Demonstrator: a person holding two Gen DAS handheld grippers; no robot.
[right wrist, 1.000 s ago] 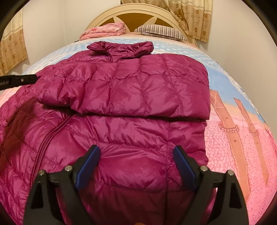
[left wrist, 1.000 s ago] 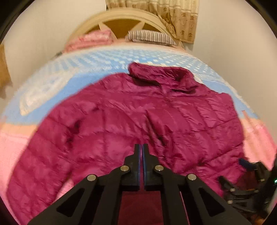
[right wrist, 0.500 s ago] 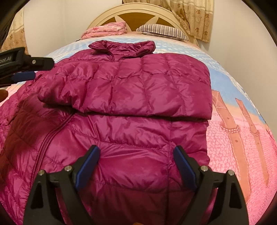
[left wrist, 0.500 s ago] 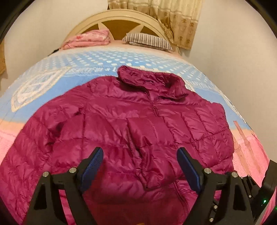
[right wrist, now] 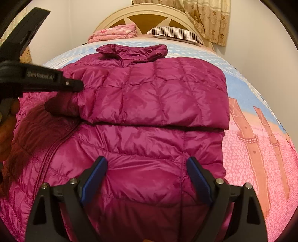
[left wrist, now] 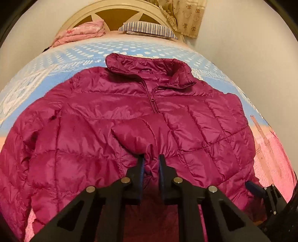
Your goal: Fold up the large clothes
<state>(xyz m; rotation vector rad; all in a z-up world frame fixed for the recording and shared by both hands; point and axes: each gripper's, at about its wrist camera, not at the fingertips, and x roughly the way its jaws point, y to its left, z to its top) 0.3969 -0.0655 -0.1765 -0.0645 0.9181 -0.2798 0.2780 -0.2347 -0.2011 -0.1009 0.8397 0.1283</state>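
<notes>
Black jaws, blue pads, silver screws

You are in a home bedroom. A bed with arched headboard, striped pillow and patterned curtain fills your view.

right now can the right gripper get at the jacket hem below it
Probably yes: the right gripper hangs open over the jacket, nothing lying between; the left gripper, closing on the sleeve cuff, sits well aside.

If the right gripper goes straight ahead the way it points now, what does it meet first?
Most likely the jacket. The right gripper points down at its lower front panel, which fills the space between the open fingers. Nothing else seems to lie in between, though the depth is hard to judge.
</notes>
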